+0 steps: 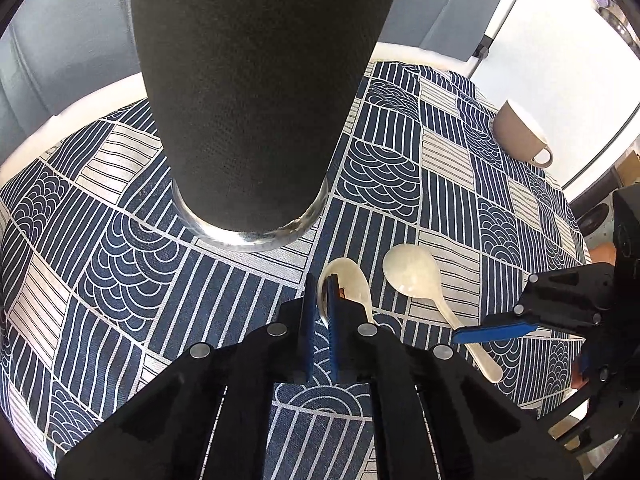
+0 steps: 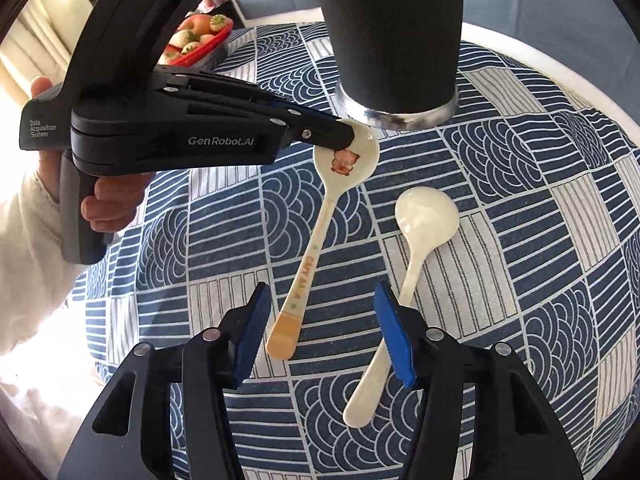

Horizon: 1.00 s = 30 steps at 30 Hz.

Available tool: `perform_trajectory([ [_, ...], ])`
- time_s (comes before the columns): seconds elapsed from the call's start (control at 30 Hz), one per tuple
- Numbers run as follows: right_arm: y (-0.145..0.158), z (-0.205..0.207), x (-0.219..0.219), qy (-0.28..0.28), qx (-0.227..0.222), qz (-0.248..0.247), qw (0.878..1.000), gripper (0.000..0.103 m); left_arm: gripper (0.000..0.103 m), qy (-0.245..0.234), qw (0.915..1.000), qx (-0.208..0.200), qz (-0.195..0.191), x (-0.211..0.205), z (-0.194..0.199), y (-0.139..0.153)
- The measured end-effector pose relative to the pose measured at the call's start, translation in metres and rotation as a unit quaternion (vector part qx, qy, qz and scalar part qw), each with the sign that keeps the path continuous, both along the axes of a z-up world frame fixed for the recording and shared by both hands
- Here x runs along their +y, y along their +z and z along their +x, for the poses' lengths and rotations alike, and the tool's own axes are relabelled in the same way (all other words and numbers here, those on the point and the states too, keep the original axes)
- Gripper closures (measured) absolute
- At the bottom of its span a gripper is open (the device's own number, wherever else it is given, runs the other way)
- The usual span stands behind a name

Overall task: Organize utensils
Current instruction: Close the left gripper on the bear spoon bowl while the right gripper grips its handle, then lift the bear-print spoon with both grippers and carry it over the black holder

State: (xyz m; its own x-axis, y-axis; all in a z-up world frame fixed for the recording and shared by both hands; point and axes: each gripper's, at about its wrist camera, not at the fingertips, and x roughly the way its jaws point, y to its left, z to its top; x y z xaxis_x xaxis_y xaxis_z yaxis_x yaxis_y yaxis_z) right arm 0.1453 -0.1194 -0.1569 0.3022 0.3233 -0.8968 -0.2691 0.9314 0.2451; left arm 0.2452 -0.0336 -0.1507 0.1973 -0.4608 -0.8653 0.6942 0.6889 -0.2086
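Two white ceramic spoons lie on the blue patterned tablecloth in front of a tall black holder cup point(image 1: 256, 92), which also shows in the right wrist view point(image 2: 394, 36). The printed spoon point(image 2: 320, 216) has a cartoon in its bowl and an orange handle end. My left gripper point(image 1: 320, 300) is shut on the rim of its bowl point(image 1: 350, 280); its tip shows in the right wrist view point(image 2: 348, 136). The plain spoon point(image 2: 404, 264) lies to its right, also in the left wrist view point(image 1: 424, 280). My right gripper point(image 2: 324, 332) is open over both handles, one pad point(image 1: 494, 330) by the plain spoon's handle.
A beige mug point(image 1: 520, 132) stands at the table's far right edge. A red tray of fruit point(image 2: 196, 40) sits at the far left. The round table's white rim point(image 2: 560, 76) curves behind the holder cup. A grey sofa point(image 1: 60, 48) is behind the table.
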Motion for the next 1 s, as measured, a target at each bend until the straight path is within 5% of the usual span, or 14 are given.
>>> perform_trajectory([
  [0.1,-0.005,0.003,0.009,0.002,0.008,0.006,1.000,0.058,0.098,0.005,1.0000,0.004,-0.007,0.003,-0.001,0.002],
  [0.27,-0.011,0.008,0.024,0.003,0.012,-0.005,1.000,0.090,0.098,0.013,0.9997,0.007,-0.019,0.012,-0.002,0.008],
  [1.0,0.040,0.016,0.023,0.001,-0.055,-0.018,0.998,0.093,0.098,0.017,0.9965,-0.068,-0.046,0.035,-0.012,0.076],
])
